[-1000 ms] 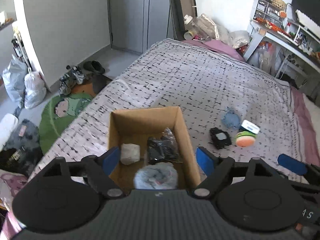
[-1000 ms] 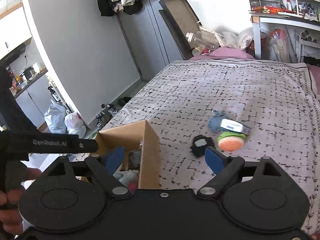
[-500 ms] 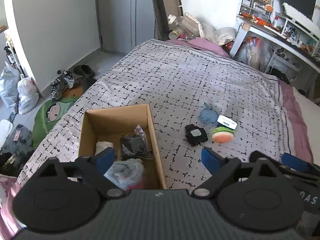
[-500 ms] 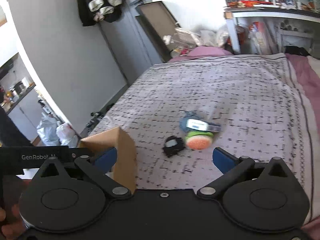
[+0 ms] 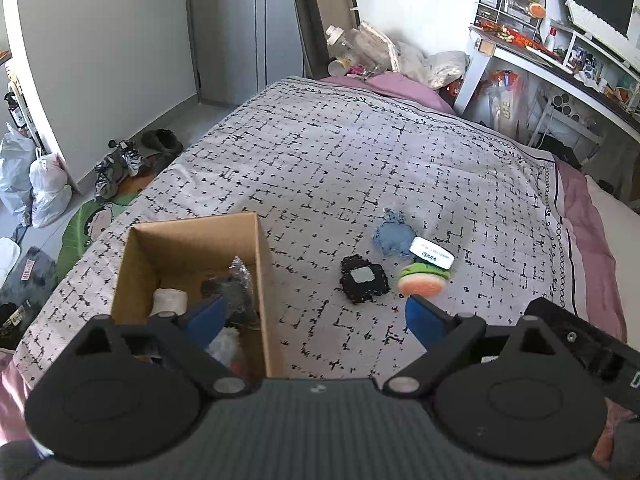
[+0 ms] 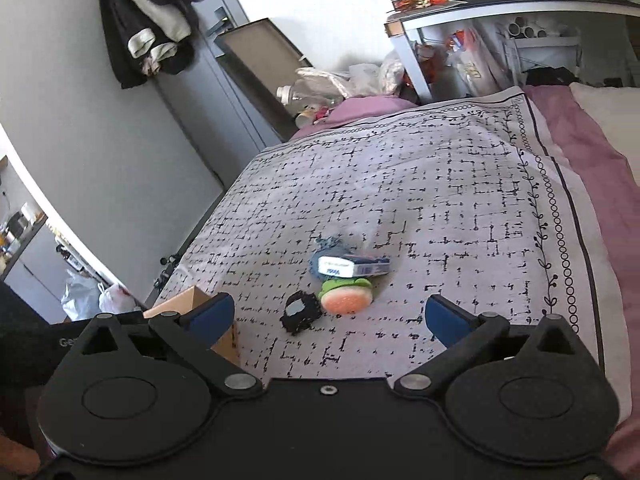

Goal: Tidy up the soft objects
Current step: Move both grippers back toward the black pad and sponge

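A cardboard box (image 5: 260,264) sits on the patterned bedspread (image 5: 360,152) and holds several soft items. To its right lie a black knitted piece (image 5: 364,280), a blue knitted piece (image 5: 392,236), a tissue pack (image 5: 432,254) and a green-and-orange plush (image 5: 422,282). My left gripper (image 5: 316,320) is open, its left finger over the box, nothing between the pads. My right gripper (image 6: 328,320) is open and empty, just short of the black piece (image 6: 300,312), the plush (image 6: 346,298) and the tissue pack (image 6: 352,266).
A cluttered desk (image 5: 560,60) and shelves stand beyond the bed's far right. Pillows and bags (image 5: 400,60) pile at the headboard. Shoes (image 5: 120,164) and plastic bags (image 5: 44,188) lie on the floor left of the bed. Clothes (image 6: 148,32) hang on the door.
Both grippers have swung right, away from the box and toward the loose items on the bedspread. The right gripper has rolled, and both have opened wider.
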Tool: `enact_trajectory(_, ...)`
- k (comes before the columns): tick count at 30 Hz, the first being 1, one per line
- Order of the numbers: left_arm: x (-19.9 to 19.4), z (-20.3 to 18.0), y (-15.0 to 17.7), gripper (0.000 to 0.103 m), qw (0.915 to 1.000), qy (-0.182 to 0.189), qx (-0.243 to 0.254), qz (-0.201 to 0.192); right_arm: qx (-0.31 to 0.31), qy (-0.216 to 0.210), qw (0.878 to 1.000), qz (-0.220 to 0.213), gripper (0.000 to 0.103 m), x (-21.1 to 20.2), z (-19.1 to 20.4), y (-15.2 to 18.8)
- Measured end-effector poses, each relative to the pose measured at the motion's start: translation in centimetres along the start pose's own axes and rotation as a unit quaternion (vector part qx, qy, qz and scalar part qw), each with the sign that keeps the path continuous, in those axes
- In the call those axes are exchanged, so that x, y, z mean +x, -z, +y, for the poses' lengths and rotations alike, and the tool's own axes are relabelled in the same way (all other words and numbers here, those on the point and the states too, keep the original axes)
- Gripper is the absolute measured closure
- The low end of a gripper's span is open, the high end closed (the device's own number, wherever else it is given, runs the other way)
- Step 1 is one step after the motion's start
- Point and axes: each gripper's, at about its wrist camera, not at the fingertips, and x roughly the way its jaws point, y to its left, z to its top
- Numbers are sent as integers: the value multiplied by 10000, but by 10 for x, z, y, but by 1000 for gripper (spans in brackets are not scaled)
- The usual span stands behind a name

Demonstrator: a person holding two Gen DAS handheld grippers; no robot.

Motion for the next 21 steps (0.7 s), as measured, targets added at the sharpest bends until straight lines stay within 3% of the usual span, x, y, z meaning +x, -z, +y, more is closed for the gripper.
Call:
enact_trajectory(5, 12, -9, -1, 8, 10000, 67, 26, 38, 138, 45, 9999, 32, 2, 6, -8, -2)
enact_trajectory(14, 37, -21, -4, 11, 9995, 277, -23, 170, 545, 57, 9983, 183, 17, 25, -22, -3)
enact_trajectory(21, 59, -24, -6, 16, 9989, 398, -100, 237, 725, 42, 9968, 322, 24, 41, -26, -2)
